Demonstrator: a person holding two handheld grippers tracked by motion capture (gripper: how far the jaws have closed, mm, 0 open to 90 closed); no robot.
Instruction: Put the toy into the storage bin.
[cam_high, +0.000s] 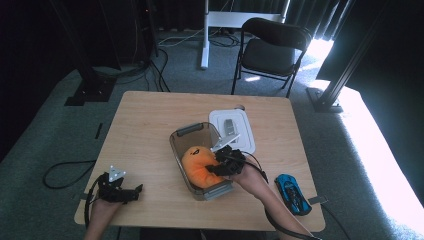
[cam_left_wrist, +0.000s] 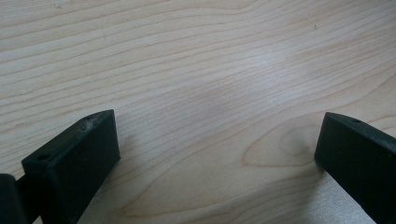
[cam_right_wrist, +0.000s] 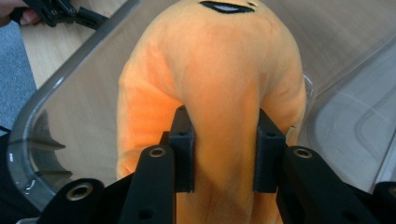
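Observation:
An orange plush toy (cam_high: 196, 164) with a dark stitched mouth lies inside a clear plastic box (cam_high: 180, 150) at the table's middle. My right gripper (cam_high: 216, 167) reaches into the box from the right and is shut on the plush (cam_right_wrist: 219, 98); its black pads (cam_right_wrist: 183, 144) pinch a fold of it. My left gripper (cam_high: 131, 192) rests open near the table's front left corner, its jaws wide apart over bare wood (cam_left_wrist: 210, 84).
The box's white lid (cam_high: 245, 131) lies flat just behind and right of the box. A blue toy car (cam_high: 292, 194) sits at the front right of the table (cam_high: 145, 125). A black folding chair (cam_high: 272, 50) stands beyond the far edge.

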